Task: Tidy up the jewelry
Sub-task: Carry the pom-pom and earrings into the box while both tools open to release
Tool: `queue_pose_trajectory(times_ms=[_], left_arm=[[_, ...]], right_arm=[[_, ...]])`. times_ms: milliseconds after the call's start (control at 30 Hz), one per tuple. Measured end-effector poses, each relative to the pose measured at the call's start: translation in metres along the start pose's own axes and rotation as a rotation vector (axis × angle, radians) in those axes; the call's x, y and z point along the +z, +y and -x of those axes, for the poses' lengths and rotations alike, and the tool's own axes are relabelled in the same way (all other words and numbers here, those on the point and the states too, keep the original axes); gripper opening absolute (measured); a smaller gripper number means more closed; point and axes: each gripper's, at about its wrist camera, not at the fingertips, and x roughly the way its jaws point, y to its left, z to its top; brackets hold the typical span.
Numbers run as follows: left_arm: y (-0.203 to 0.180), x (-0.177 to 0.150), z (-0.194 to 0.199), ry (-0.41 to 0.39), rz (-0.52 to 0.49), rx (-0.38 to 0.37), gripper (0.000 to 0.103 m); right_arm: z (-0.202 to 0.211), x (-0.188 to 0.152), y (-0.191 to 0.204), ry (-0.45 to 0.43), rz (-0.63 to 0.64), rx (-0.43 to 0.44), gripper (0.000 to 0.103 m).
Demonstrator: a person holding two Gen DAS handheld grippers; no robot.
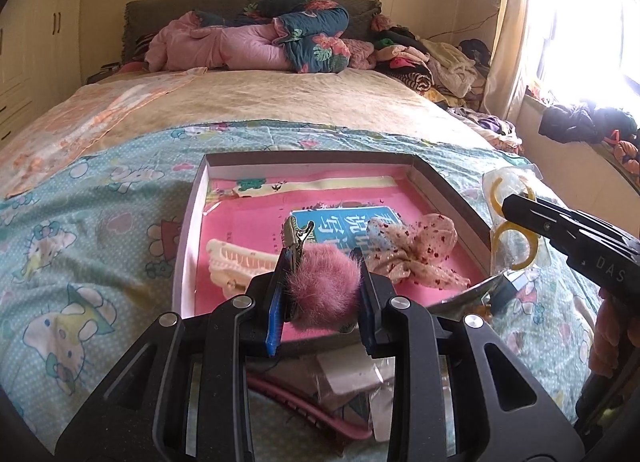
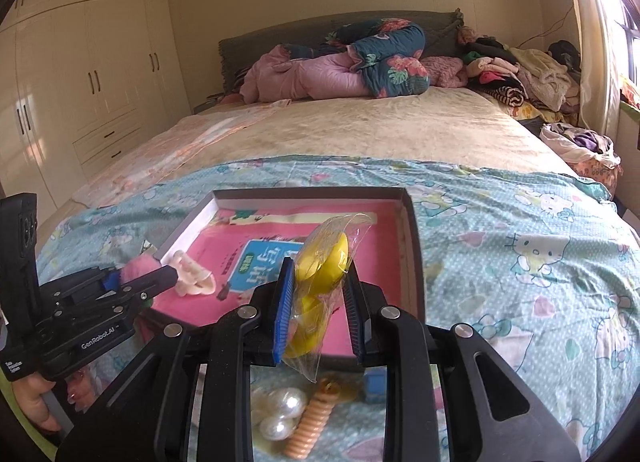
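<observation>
- Fingers on the left gripper (image 1: 320,294) are clamped on a pink pom-pom clip (image 1: 324,290), its metal clip end poking up toward the far side. It hangs over the near edge of the box (image 1: 188,222).
- Right gripper (image 2: 318,302) has its fingers squeezed on a clear bag of yellow rings (image 2: 320,278), also held over the near part of the box.
- Box sits on the bed (image 1: 100,222), lined with a pink booklet (image 1: 240,218). Already inside: a cream claw clip (image 1: 236,262) near-left and a floral scrunchie (image 1: 412,254) to the right.
- So I'd say we're mid-carry with both pieces, drop-off step.
- Next move, my guess: push each one a bit farther in over a bare pink patch, lower, then let go. Pom-pom fits between claw clip and scrunchie; the bag could go far-right.
- Still loose on the bed near the box: pearls (image 2: 280,410), an orange coil tie (image 2: 312,422), a pink comb (image 1: 304,410).
</observation>
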Motion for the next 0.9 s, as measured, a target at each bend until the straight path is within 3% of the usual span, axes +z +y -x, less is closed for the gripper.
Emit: queue_pose_trajectory(times_ms=[467,900], left_arm=[[-0.016,0.007,-0.05,0.063,-0.042,-0.008,0.022],[-0.019,0.005,-0.066,0.089,-0.046,-0.001,0.025]], right_arm=[[-0.04,0.005,-0.03,0.042,0.006,-0.084,0.023],[-0.063,-0.006,-0.041,0.092,-0.004,-0.099,0.023]])
